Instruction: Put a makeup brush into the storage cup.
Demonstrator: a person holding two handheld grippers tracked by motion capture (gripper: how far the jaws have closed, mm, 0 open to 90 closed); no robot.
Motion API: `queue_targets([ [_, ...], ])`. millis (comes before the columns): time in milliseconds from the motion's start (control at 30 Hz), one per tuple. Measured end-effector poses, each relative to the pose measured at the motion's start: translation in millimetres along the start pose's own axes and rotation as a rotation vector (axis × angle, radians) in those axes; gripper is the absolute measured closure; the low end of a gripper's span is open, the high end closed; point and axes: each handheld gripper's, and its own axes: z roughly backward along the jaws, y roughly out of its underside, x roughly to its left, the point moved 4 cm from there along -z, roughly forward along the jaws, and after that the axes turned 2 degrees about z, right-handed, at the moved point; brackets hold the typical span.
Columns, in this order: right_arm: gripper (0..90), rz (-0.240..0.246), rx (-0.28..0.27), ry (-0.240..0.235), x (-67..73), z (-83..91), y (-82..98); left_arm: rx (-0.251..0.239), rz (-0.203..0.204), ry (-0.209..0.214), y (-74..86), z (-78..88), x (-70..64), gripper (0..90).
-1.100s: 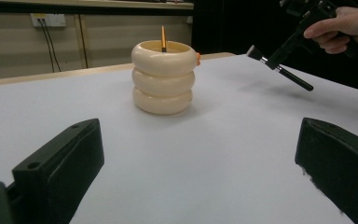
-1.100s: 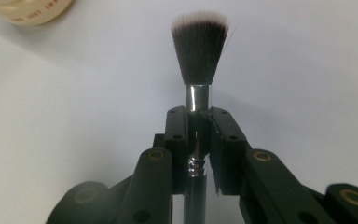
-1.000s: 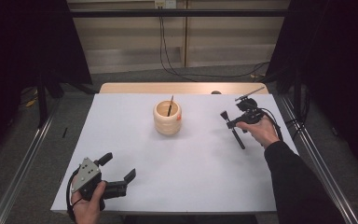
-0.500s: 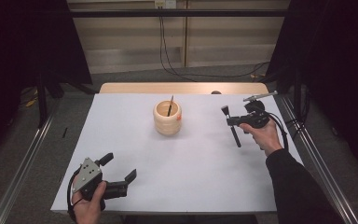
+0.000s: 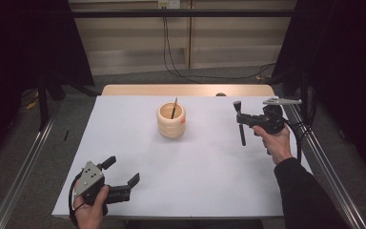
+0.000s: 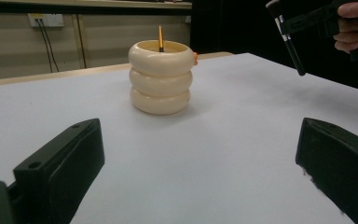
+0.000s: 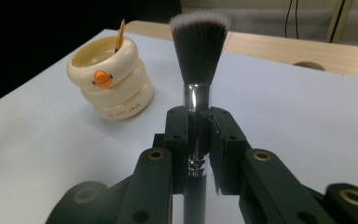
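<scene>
A cream ringed cup (image 5: 170,121) stands mid-table with a thin orange stick (image 5: 173,109) leaning inside it. To its right, above the white tabletop, my right gripper (image 5: 242,120) is shut on the handle of a black makeup brush (image 5: 241,133), bristles toward the far side. In the right gripper view the jaws clamp the brush (image 7: 199,44) just below its silver ferrule, and the cup (image 7: 109,77) sits at the left. My left gripper (image 5: 122,171) rests open near the front left edge, nothing between its jaws. From there the cup (image 6: 161,77) stands ahead and the brush (image 6: 289,39) at upper right.
The white table surface (image 5: 205,176) ends in a wooden strip (image 5: 190,89) at the far edge. Metal rails (image 5: 326,162) run along both sides. Cables hang on the wall behind. Open tabletop lies between cup and both grippers.
My right hand has carried the brush a little to the right and slightly up, away from the cup, and the brush now stands more upright. The left gripper has stayed put.
</scene>
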Motion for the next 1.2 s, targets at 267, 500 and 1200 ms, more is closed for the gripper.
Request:
queue_targets([
  [267,78.5,-0.021,-0.081,-0.037,2.0,7.2,-2.7,0.005,-0.007,0.002,0.1,-1.4,-1.1,1.0],
  [500,78.5,-0.020,-0.172,-0.080,6.0,15.2,-6.1,-0.004,0.000,-0.005,-0.2,-1.2,0.1,1.0],
  [1200,78.5,0.017,-0.240,-0.184,22.2,30.8,-10.9,-0.041,0.017,0.017,-11.7,-5.7,-4.4,1.8],
])
